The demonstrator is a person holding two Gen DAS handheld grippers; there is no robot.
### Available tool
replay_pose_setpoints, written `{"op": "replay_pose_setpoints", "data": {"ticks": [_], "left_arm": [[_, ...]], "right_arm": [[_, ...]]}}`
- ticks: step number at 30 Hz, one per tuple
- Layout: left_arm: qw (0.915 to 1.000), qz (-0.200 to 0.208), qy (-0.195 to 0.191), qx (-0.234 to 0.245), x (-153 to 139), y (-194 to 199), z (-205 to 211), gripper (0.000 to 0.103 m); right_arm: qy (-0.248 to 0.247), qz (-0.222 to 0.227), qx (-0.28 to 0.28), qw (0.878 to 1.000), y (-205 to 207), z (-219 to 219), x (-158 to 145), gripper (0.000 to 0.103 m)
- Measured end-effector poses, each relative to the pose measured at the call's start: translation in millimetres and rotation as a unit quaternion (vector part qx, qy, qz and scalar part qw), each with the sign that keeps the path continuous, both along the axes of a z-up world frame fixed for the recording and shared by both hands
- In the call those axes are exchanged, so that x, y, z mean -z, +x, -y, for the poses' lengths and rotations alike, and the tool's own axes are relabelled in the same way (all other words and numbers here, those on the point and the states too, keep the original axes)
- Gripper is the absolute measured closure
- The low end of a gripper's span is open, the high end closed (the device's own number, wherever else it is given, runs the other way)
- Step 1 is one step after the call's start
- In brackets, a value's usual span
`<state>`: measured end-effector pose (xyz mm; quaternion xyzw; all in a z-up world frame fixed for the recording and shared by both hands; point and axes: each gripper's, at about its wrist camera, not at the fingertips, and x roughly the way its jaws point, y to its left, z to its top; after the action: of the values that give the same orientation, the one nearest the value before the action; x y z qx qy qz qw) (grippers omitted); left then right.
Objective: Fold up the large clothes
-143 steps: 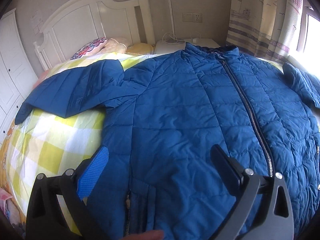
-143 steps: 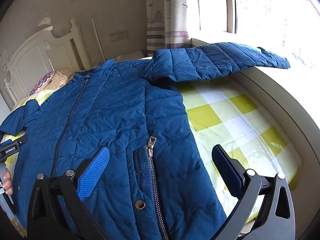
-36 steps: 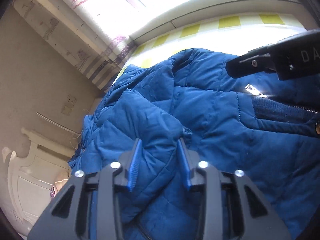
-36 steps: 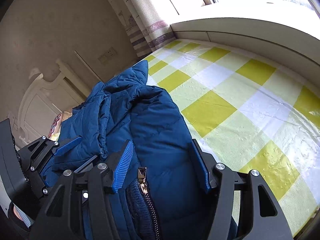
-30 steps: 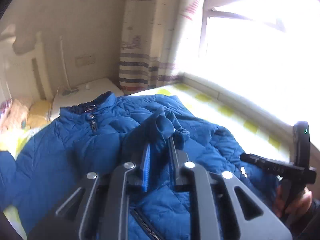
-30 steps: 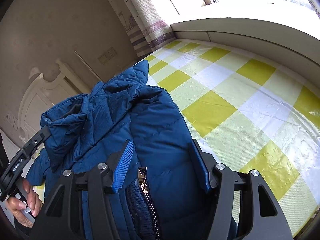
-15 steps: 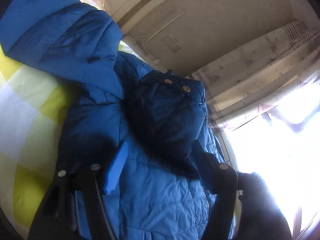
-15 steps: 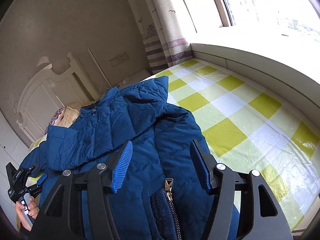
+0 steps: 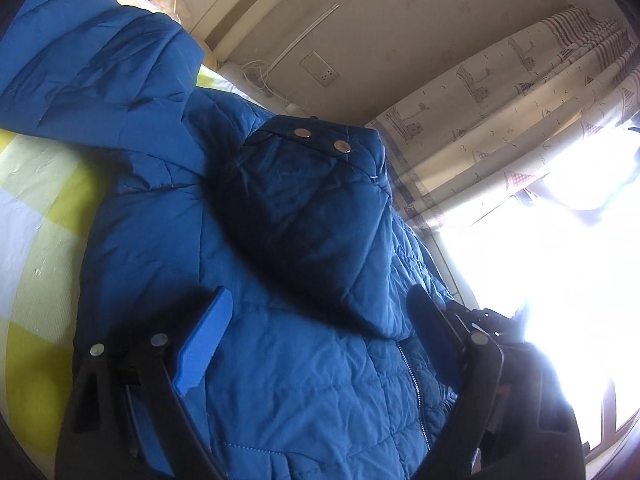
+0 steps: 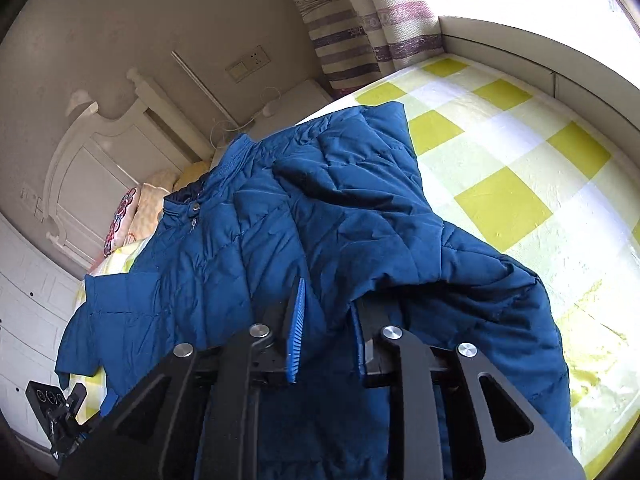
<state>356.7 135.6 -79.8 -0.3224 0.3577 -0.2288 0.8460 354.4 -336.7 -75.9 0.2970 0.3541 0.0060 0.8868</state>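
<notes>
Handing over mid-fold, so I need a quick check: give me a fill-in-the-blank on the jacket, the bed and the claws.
1. The jacket is coloured ____.
2. The bedsheet has a yellow and white ____ pattern.
3. The right claw is closing on a fold of the ____.
4. The two metal snaps sit on the folded-over ____.

Missing words: blue; checked; jacket; sleeve

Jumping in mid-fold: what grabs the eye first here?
The blue puffer jacket fills both views, spread over the yellow checked bedsheet. The right gripper is closing on a fold of it, while the left gripper, opening, pinches nothing.
</notes>
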Motion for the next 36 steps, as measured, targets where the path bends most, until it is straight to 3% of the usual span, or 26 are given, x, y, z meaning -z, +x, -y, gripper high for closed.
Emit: {"op": "replay_pose_setpoints", "data": {"ticks": [3,7,10,15,19,24,25,26,27,28,29,31,32,34,36], "left_arm": [[0.999,-0.015,-0.042,0.004,-1,0,-3,0.007],[0.9939,-0.039,-0.102,0.012,-2,14,5,0.003],[0.9936,-0.061,-0.092,-0.026,2,21,13,0.003],[0.9941,-0.06,-0.073,-0.053,2,16,21,0.003],[0.9937,-0.071,-0.064,-0.059,3,34,30,0.003],[0.9851,-0.088,-0.064,-0.133,2,59,32,0.004],[0.9835,-0.085,-0.069,-0.144,0,60,32,0.023],[0.982,-0.086,-0.072,-0.152,0,61,31,0.072],[0.9822,-0.086,-0.081,-0.146,0,63,31,0.091],[0.9837,-0.075,-0.084,-0.14,-7,62,33,0.102],[0.9864,-0.044,-0.06,-0.147,-22,55,36,0.103],[0.9873,0.058,0.03,-0.145,-66,30,56,0.103],[0.9806,0.115,0.082,-0.135,-88,13,70,0.103],[0.9568,0.209,0.164,-0.118,-114,-24,92,0.103],[0.9357,0.251,0.216,-0.122,-117,-50,101,0.102]], "right_arm": [[0.023,0.015,0.022,0.999,-10,18,1,0.089],[0.074,-0.009,0.045,0.996,-10,42,30,0.092],[0.115,0.008,0.065,0.991,-17,56,46,0.101],[0.089,0.011,0.042,0.995,-15,46,41,0.1],[0.082,0.008,0.037,0.996,-14,44,41,0.096],[0.07,0.01,0.035,0.997,-16,42,41,0.096],[0.064,0.01,0.035,0.997,-16,41,40,0.096],[0.058,0.011,0.034,0.998,-16,40,40,0.096],[0.052,0.011,0.034,0.998,-16,38,39,0.096],[0.05,0.011,0.033,0.998,-16,37,39,0.096],[0.049,0.011,0.033,0.998,-16,37,39,0.096],[0.052,0.012,0.033,0.998,-17,38,40,0.096],[0.054,0.012,0.033,0.998,-17,38,40,0.096],[0.055,0.013,0.033,0.998,-17,39,40,0.096],[0.055,0.012,0.034,0.998,-17,40,41,0.096]]}}
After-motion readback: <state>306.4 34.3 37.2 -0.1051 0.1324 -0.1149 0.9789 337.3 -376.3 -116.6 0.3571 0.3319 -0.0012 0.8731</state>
